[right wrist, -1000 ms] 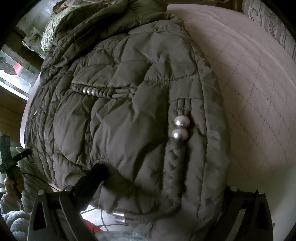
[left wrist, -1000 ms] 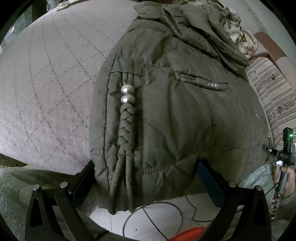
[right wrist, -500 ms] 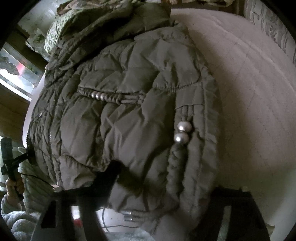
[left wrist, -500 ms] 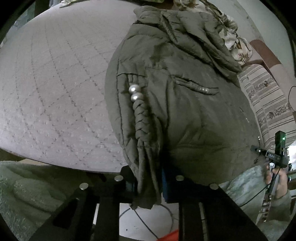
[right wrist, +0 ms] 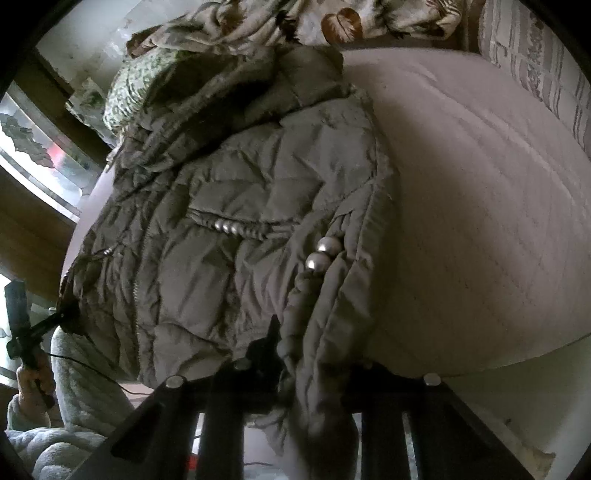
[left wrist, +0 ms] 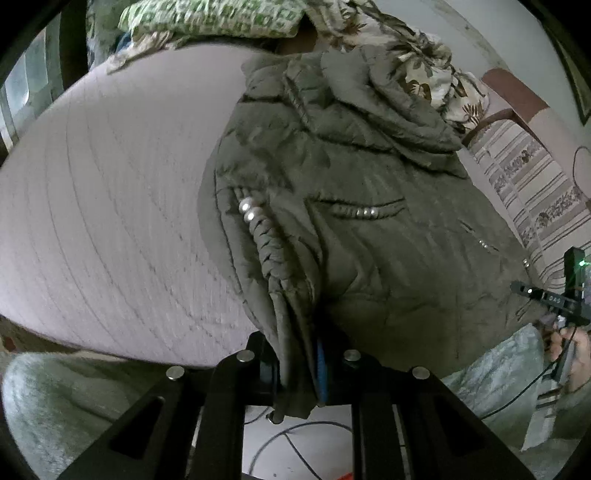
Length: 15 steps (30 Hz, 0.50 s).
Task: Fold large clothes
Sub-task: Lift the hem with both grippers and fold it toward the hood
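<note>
An olive quilted jacket [left wrist: 369, 221] with braided cords and silver beads lies on a pale quilted bed [left wrist: 110, 221], hood toward the far end. My left gripper [left wrist: 299, 373] is still closing, and its jaws pinch the jacket's lower hem at the braided cord. In the right wrist view the same jacket [right wrist: 229, 229] fills the left half. My right gripper [right wrist: 310, 373] is also closing, with its jaws pressed on the hem at the other lower corner, below the two beads [right wrist: 321, 253]. Both corners are raised off the bed edge.
Patterned bedding [left wrist: 436, 74] and a green-printed pillow [left wrist: 207, 18] are piled beyond the hood. A striped cushion [left wrist: 528, 184] lies on the right. The person's fleece sleeve [right wrist: 85, 369] and other hand show at the frame edges. Cables trail on the floor [left wrist: 295, 432] below.
Both grippers went from wide open around the hem to clamped on it. Both then rose, lifting the jacket's lower corners off the bed edge.
</note>
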Available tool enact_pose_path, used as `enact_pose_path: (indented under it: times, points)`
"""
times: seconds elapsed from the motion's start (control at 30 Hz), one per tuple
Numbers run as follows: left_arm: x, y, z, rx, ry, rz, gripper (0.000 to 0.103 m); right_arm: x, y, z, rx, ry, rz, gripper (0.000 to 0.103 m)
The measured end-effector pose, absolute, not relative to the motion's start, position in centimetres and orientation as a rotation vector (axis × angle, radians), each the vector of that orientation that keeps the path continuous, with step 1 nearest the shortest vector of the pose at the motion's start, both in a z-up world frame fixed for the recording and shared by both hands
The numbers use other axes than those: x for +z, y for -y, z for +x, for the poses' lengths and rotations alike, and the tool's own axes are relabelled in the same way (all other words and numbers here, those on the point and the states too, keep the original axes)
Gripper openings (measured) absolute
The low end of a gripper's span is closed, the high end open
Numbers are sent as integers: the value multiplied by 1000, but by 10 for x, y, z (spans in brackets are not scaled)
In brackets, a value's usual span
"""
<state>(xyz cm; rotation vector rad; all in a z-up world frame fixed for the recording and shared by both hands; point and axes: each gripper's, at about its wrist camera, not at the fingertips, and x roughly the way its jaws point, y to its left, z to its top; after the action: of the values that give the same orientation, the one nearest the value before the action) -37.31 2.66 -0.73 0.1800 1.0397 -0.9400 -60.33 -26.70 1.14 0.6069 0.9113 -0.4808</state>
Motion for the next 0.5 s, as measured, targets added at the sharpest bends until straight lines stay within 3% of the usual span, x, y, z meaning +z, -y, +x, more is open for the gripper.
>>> enact_pose_path:
  times: [0.5]
  points:
    - [43,-5,-397,-912,-801,344,15,48,264,-605,-434,-820,572,20]
